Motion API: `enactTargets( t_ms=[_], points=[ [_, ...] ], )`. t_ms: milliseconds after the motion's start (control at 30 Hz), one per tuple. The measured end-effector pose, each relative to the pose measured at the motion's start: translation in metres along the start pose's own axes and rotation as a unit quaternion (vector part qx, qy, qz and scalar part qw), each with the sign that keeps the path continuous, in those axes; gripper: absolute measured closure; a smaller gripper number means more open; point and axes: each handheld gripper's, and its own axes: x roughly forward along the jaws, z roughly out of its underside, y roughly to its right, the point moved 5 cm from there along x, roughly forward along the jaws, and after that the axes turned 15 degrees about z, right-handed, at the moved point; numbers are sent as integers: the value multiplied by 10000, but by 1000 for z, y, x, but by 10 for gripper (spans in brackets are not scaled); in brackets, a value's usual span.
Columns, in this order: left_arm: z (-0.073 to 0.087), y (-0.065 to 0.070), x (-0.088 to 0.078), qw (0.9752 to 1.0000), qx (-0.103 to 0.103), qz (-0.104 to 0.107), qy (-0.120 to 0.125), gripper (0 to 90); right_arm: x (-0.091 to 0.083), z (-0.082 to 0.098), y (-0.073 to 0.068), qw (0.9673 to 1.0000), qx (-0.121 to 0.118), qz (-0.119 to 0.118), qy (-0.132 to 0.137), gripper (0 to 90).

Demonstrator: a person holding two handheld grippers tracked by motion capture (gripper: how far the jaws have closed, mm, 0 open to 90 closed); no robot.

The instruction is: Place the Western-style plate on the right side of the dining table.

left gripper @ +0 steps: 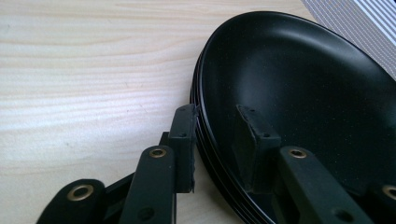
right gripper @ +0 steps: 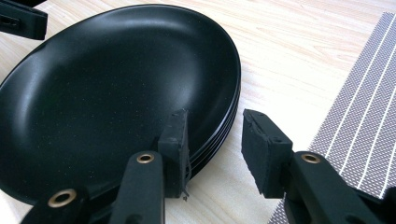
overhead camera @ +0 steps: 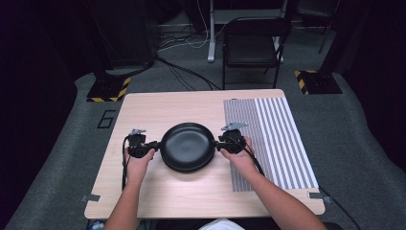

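Plates [overhead camera: 187,146], a black stack mid-desk [overhead camera: 143,191], sit between my left gripper [overhead camera: 152,143] at nine o'clock, whose fingers straddle the rim without visibly pressing, and my right gripper [overhead camera: 216,143] at three, where only the inner finger meets the rim and the outer stands clear, so next I judge both must pinch before lifting level.

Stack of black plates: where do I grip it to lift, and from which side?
Grip the stack of black plates at its rim, from two opposite sides: left gripper at the left edge, right gripper at the right. The plates are round, shallow and flat on the table, without a handle, so the upturned rim is probably all the jaws can straddle, one inside, one outside.
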Motion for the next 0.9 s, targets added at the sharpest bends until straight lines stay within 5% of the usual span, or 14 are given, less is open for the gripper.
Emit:
enactTargets(
  t_ms=[300,900],
  points=[
    [3,0,2,9995,-245,195,-41,736,3,1,-1,10000,50,7,-65,622],
    [6,-1,6,9991,-340,251,-86,726,10,5,2,9995,244,-74,-181,617]
  ],
)
